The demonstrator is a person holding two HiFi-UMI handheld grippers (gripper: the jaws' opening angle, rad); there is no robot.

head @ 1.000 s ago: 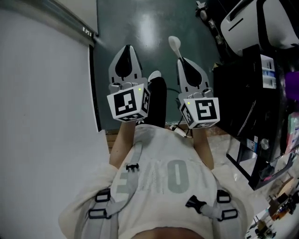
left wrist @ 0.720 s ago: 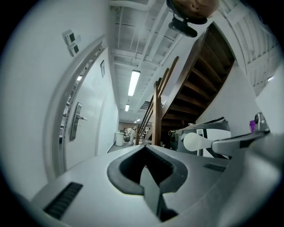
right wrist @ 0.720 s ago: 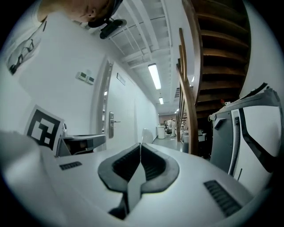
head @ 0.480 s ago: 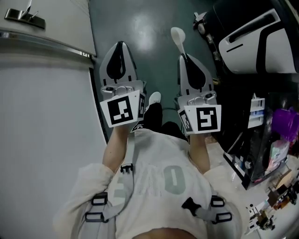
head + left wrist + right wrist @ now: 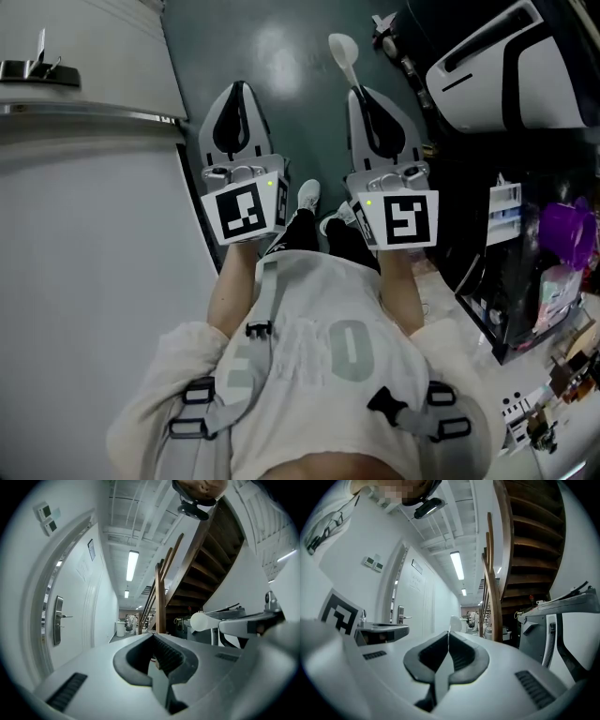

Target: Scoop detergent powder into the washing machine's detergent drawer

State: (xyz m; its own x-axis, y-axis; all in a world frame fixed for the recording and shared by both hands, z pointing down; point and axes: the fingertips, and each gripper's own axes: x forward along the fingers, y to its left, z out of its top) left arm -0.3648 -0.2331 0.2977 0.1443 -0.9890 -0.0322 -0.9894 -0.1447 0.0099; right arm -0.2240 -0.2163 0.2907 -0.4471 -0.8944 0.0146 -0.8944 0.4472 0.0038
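Out ahead of the person's chest, over the glossy dark floor, a white plastic spoon juts forward from the right gripper, its oval bowl farthest out and its thin handle pinched between the fingers. The left gripper is held level alongside, fingers closed on nothing.

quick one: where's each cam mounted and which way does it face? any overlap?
Head view: on the person's head, aimed steeply down at the floor; shows torso, left hand-held gripper, right hand-held gripper shut on a spoon.
Left gripper view: on the left hand-held gripper, looking along its shut jaws down a corridor past a door and staircase; head shows overhead.
Right gripper view: on the right hand-held gripper, facing that corridor too; torso shows overhead.
Shared: both gripper views show door and staircase; all three show the spoon.
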